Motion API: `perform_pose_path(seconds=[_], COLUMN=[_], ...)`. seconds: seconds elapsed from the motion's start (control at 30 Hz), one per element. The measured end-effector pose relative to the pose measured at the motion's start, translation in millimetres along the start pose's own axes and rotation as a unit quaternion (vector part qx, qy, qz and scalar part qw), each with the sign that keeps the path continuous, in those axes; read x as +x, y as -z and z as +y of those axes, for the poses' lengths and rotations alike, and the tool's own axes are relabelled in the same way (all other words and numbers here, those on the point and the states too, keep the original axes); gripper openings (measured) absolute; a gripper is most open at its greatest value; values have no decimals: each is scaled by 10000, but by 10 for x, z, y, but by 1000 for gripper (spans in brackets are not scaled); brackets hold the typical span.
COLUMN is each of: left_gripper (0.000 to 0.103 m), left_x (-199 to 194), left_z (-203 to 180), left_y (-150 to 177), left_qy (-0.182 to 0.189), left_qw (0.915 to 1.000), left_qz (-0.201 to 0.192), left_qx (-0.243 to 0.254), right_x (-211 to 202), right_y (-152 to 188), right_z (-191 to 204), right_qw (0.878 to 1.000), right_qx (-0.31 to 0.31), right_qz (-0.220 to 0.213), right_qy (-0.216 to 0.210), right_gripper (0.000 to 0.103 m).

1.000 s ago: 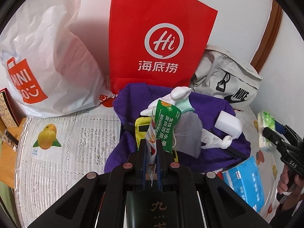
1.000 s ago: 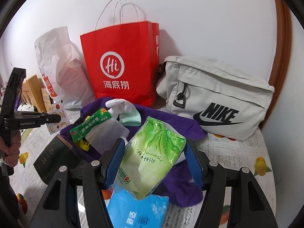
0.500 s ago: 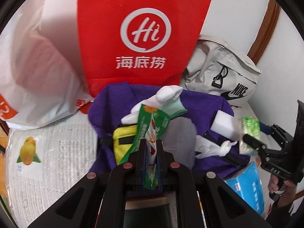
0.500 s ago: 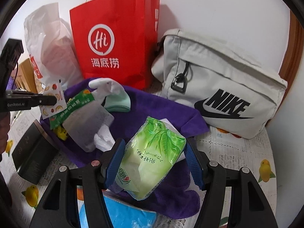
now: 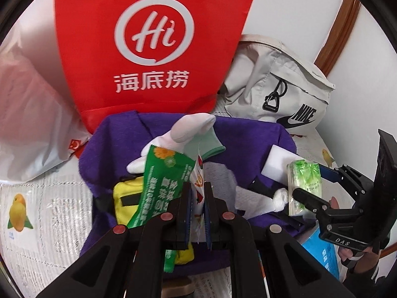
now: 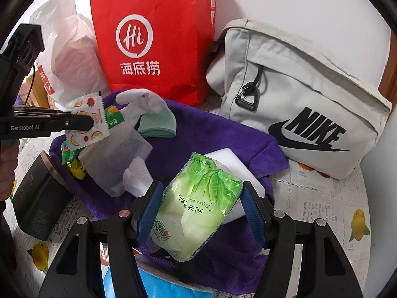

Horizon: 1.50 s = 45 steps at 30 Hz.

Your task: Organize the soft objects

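My left gripper is shut on two thin sachets, a green one and a white fruit-print one, held over the purple cloth. My right gripper is shut on a green tissue pack, low over the same cloth's near right part. On the cloth lie a white and mint glove, a yellow pouch, a white foam block, a clear grey bag and a knotted white wad.
Behind the cloth stand a red paper bag, a white plastic bag and a grey Nike bag, all against the wall. A black box lies at the left and a blue tissue pack at the near right, on the fruit-print tablecloth.
Both grippers have moved in closer over the purple cloth with their loads still held. In the left wrist view the right gripper has come further in from the right edge.
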<state>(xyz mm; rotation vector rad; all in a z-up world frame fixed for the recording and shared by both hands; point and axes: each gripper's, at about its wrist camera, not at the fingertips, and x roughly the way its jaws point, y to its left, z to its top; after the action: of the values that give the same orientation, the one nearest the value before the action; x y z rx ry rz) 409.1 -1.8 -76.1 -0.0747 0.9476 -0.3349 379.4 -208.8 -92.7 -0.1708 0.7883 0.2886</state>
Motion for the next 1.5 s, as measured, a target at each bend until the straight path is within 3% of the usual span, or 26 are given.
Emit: perform_pose_path(seconds=[0.27, 0.4, 0.47, 0.5, 0.53, 0.6, 0.8, 0.97, 1.17, 1.37, 1.5], left_gripper=[12, 29, 41, 54, 61, 62, 66, 69, 85, 97, 100], left_x=[146, 163, 148, 133, 108, 65, -88, -399, -892, -1401, -1714], left_z=[-5, 29, 46, 56, 58, 57, 43, -30, -232, -396, -528], left_y=[-22, -41, -60, -66, -72, -78, -71, 36, 261, 588, 833], left_qy=[20, 8, -10, -31, -42, -69, -319, -590, -929, -1154, -1199], left_qw=[9998, 9999, 9998, 9998, 9999, 9999, 9994, 9982, 9953, 9922, 9910], left_qz=[171, 149, 130, 109, 49, -3, 26, -115, -280, -469, -572], left_qx=[-22, -79, -120, -135, -132, -103, -108, -60, -5, -85, -148], right_x=[96, 107, 91, 76, 63, 29, -169, -491, -1000, -1551, -1869], right_y=[-19, -34, -47, -56, -64, -78, -97, -59, 76, 331, 513], right_z=[53, 55, 56, 54, 53, 54, 76, 112, 241, 460, 616], right_qw=[9997, 9998, 9999, 9999, 9999, 9999, 9999, 9994, 9983, 9965, 9954], right_qx=[-26, -40, -55, -53, -53, -50, 16, 133, 322, 411, 424], right_qz=[118, 113, 60, 16, -8, -52, -152, -309, -484, -727, -850], right_qy=[-190, -185, -133, -104, -98, -98, -37, 13, 34, 35, 91], right_gripper=[65, 68, 73, 78, 80, 85, 85, 85, 86, 96, 97])
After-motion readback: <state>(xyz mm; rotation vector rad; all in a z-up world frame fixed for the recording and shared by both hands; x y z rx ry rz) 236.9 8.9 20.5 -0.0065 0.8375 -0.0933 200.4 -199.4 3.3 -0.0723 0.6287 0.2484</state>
